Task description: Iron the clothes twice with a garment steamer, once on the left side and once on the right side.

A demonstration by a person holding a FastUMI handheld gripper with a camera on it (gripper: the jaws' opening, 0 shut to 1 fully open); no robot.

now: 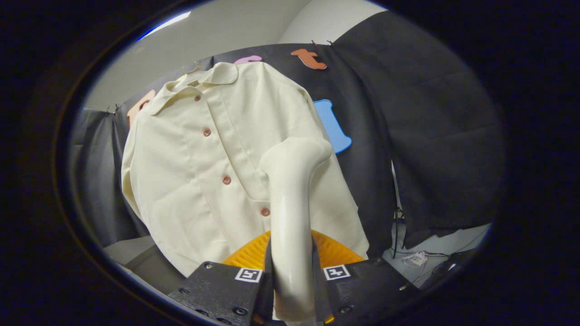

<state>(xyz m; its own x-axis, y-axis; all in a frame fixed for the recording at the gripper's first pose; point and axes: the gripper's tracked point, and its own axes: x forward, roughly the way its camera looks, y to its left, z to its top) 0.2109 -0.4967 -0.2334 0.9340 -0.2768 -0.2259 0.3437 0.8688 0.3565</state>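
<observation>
A: What is the gripper (292, 271) doing?
B: Both fingers clamp the garment steamer (292, 203) handle between them.
A: And ahead?
B: The steamer head meets the hanging cream shirt (190, 172); black cloth wall (430, 136) behind, cables (414, 258) off right.

shirt: a pale cream cloth shirt with a collar (204, 172), one plain colour all over, no stripes or dots
buttons: small round reddish-brown buttons (226, 179) in a row down the front of the shirt
steamer: a smooth, shiny cream-white plastic garment steamer with a bent neck (290, 203), nearly the same colour as the shirt
tongs: the tongs (292, 290) close on the steamer from both sides; each one has a little black-and-white square mark (335, 272)
ribbed thing: a bright orange ribbed piece (333, 251) behind the steamer
wall: black cloth wall (430, 136); above it a plain white wall (226, 27)
</observation>
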